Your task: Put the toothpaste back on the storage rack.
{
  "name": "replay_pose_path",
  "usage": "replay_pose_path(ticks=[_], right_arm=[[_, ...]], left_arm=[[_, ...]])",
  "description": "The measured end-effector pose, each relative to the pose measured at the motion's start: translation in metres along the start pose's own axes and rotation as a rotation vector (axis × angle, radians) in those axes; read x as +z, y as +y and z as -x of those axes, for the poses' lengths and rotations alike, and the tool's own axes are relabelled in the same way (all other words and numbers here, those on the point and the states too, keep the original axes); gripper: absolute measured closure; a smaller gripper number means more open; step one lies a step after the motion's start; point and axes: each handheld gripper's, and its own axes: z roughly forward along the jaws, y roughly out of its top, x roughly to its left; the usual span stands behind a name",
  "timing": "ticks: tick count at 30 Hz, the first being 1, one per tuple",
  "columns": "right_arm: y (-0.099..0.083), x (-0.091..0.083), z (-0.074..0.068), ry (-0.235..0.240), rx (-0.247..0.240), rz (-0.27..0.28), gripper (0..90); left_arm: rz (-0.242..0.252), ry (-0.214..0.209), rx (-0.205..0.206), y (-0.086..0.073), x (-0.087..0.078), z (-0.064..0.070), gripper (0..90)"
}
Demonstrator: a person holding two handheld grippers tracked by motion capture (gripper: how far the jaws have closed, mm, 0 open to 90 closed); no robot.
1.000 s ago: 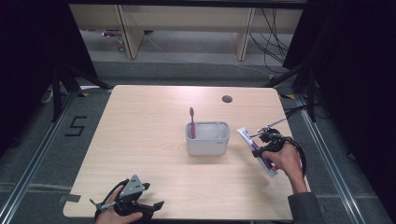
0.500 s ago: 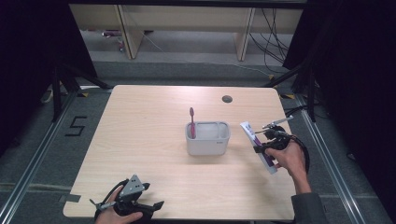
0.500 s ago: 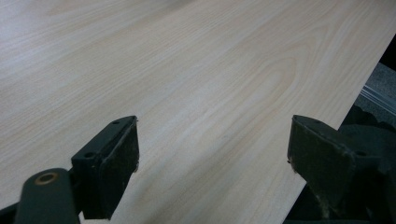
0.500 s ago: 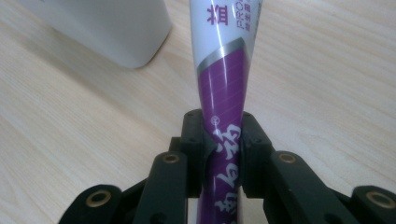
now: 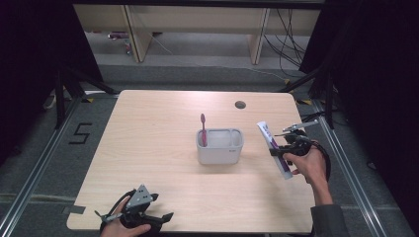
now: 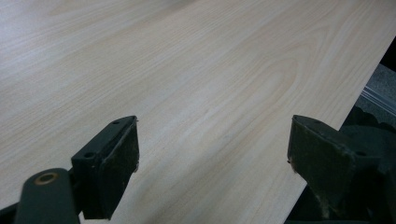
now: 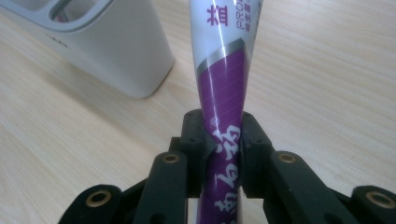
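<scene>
Purple-and-white toothpaste tube point(image 7: 222, 98) sits pinched between your right gripper's point(image 7: 223, 135) jaws, lifted near the table's point(image 5: 163, 123) right edge, beside the white holder point(image 5: 220, 146). Soft, light, slippery plastic: hold mid-body, gently. Your left gripper point(image 6: 212, 154) rests wide open, empty.

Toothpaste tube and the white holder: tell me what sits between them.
Nothing: in the high view, bare table separates the toothpaste tube, clamped in the right tool, from the white holder. The right gripper view shows likewise.
</scene>
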Motion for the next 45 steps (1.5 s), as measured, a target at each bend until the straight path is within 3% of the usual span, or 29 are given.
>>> replay_pose_path(ticks=[1,2,3,4,5,6,8,9,14,15,19,20,23,24,26,27,28,29,31,32,34,36,37,39,41,42,43,45], right_arm=[[0.001,-0.002,0.000,-0.005,0.013,-0.018,75.6],[0.000,-0.002,0.002,-0.006,-0.006,0.008,75.7],[0.000,-0.001,0.001,-0.003,0.014,0.028,75.6],[0.001,-0.005,0.001,0.000,0.018,-0.001,75.6],[0.001,-0.005,0.003,-0.005,0.007,0.019,75.6],[0.000,-0.003,0.001,0.007,0.038,0.046,75.6],[0.001,-0.007,-0.001,0.012,0.062,0.015,75.6],[0.001,-0.007,-0.001,0.015,0.060,0.028,75.6],[0.003,-0.008,-0.001,0.021,0.055,0.048,75.6],[0.003,-0.007,0.000,0.015,0.035,0.061,75.6],[0.005,-0.009,0.000,0.020,0.031,0.083,75.6],[0.007,-0.010,0.002,0.012,-0.009,0.084,75.6],[0.008,-0.010,-0.001,0.035,0.030,0.129,75.6],[0.009,-0.011,0.000,0.032,0.017,0.129,75.6],[0.011,-0.014,-0.003,0.034,0.037,0.117,75.6],[0.011,-0.011,-0.003,0.050,0.034,0.163,75.6],[0.013,-0.014,-0.004,0.033,0.029,0.130,75.6],[0.013,-0.014,-0.002,0.028,0.001,0.145,75.6],[0.015,-0.013,-0.003,0.047,0.012,0.156,75.6],[0.015,-0.013,-0.004,0.045,0.006,0.166,75.6],[0.016,-0.013,-0.005,0.043,-0.007,0.177,75.6],[0.017,-0.012,-0.006,0.051,0.005,0.184,75.6],[0.018,-0.012,-0.005,0.041,-0.028,0.191,75.6],[0.018,-0.011,-0.008,0.047,-0.005,0.199,75.6],[0.020,-0.012,-0.006,0.032,-0.027,0.202,75.6],[0.020,-0.011,-0.008,0.050,-0.006,0.205,75.6],[0.021,-0.013,-0.007,0.040,-0.025,0.201,75.6],[0.023,-0.013,-0.010,0.046,-0.002,0.204,75.6]], left_arm=[[0.002,0.001,-0.001,0.000,0.000,0.000,16.2],[0.000,0.000,0.001,0.000,0.000,0.000,16.2],[0.000,-0.002,0.003,0.000,0.000,0.000,16.2],[0.000,-0.002,0.003,0.000,0.000,0.000,16.2],[0.010,0.006,0.001,0.000,0.001,0.001,16.2],[-0.001,-0.002,0.003,0.000,0.000,0.000,16.2],[0.009,0.005,0.001,0.000,0.001,0.001,16.2],[-0.008,0.009,0.009,0.000,0.000,0.000,16.2],[0.005,0.007,-0.001,0.000,0.001,0.001,16.2],[0.005,0.022,0.008,0.000,0.001,0.000,16.2],[0.002,0.002,0.000,0.000,0.000,0.000,16.2],[0.000,0.000,0.002,0.000,0.000,0.000,16.2],[0.008,0.012,0.002,0.000,0.001,0.001,16.2],[0.008,0.012,0.002,0.000,0.001,0.001,16.2],[0.001,-0.001,0.003,0.000,0.000,0.000,16.2],[0.000,-0.001,0.003,0.000,0.000,0.000,16.2],[0.000,-0.001,0.003,0.000,0.000,0.000,16.2],[0.000,-0.001,0.003,0.000,0.000,0.000,16.2],[0.006,0.024,0.008,0.000,0.001,0.000,16.2],[0.010,0.002,0.004,0.000,0.000,0.000,16.2],[0.031,0.004,-0.017,-0.001,0.002,0.001,16.2],[0.018,0.003,-0.002,-0.001,0.001,0.000,16.2],[0.018,0.003,-0.001,-0.001,0.001,0.000,16.2],[0.026,0.003,-0.016,-0.001,0.001,0.001,16.2],[0.025,0.002,-0.013,-0.001,0.001,0.001,16.2],[0.022,0.001,-0.009,-0.001,0.001,0.001,16.2],[0.012,0.004,0.000,-0.001,0.001,0.000,16.2],[0.013,0.006,0.000,-0.001,0.001,0.000,16.2]])
